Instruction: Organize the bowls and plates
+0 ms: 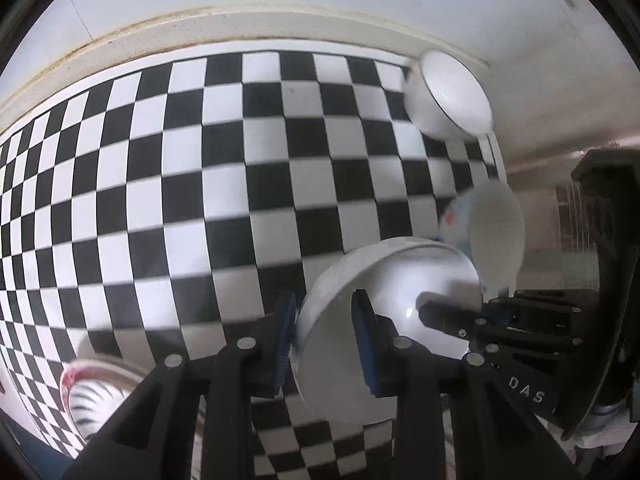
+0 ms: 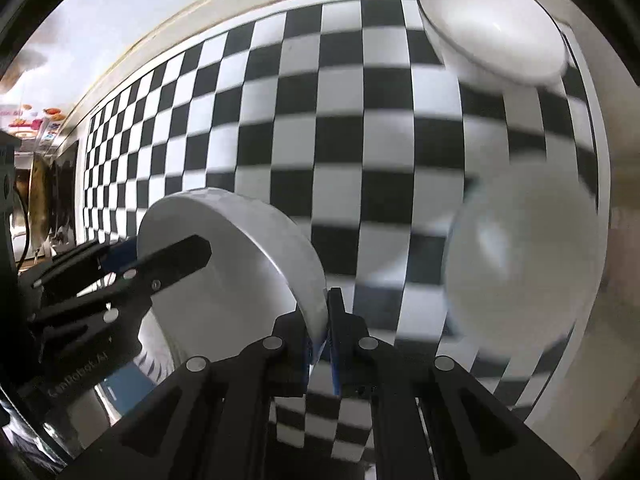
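Both grippers hold one white bowl above the black-and-white checkered table. In the left wrist view my left gripper has its blue pads on either side of the bowl's near rim, and the right gripper grips the opposite rim. In the right wrist view my right gripper is shut on the bowl's rim, with the left gripper's finger inside the bowl. A patterned bowl lies beyond, also in the right wrist view. A white bowl sits at the far edge, also in the right wrist view.
A red-and-blue patterned plate lies at the lower left of the left wrist view. The checkered cloth ends at a cream wall ledge behind. Dark furniture stands to the right.
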The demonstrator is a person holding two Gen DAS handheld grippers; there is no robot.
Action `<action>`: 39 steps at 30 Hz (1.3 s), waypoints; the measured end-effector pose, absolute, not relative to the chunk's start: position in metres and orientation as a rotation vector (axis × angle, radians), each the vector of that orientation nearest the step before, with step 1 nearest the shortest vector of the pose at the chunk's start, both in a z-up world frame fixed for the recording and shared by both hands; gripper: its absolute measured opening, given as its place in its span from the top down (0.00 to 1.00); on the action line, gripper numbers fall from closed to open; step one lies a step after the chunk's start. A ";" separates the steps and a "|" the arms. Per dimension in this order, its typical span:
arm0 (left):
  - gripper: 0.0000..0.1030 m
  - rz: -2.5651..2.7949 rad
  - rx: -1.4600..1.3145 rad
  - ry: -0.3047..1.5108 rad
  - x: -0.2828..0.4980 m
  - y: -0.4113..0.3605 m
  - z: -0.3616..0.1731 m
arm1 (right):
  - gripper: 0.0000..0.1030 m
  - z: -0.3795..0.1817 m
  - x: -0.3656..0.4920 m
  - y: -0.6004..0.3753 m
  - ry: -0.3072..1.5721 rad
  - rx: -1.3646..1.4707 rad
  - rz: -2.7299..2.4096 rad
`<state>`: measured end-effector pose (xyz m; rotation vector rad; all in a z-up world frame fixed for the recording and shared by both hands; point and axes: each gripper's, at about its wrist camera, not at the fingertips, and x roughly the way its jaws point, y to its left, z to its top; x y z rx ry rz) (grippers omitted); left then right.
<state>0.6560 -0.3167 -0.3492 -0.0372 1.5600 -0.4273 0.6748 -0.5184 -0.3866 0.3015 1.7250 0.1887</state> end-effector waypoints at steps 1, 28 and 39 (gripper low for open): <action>0.75 -0.438 -0.023 1.563 0.647 -0.317 -0.348 | 0.92 -0.383 0.655 -0.516 1.725 0.306 0.187; 0.75 -0.457 0.067 1.708 0.559 -0.321 -0.418 | 0.92 -0.441 0.517 -0.495 1.833 0.377 0.118; 0.74 -0.430 0.086 1.630 0.562 -0.308 -0.387 | 0.90 -0.440 0.518 -0.503 1.805 0.411 0.117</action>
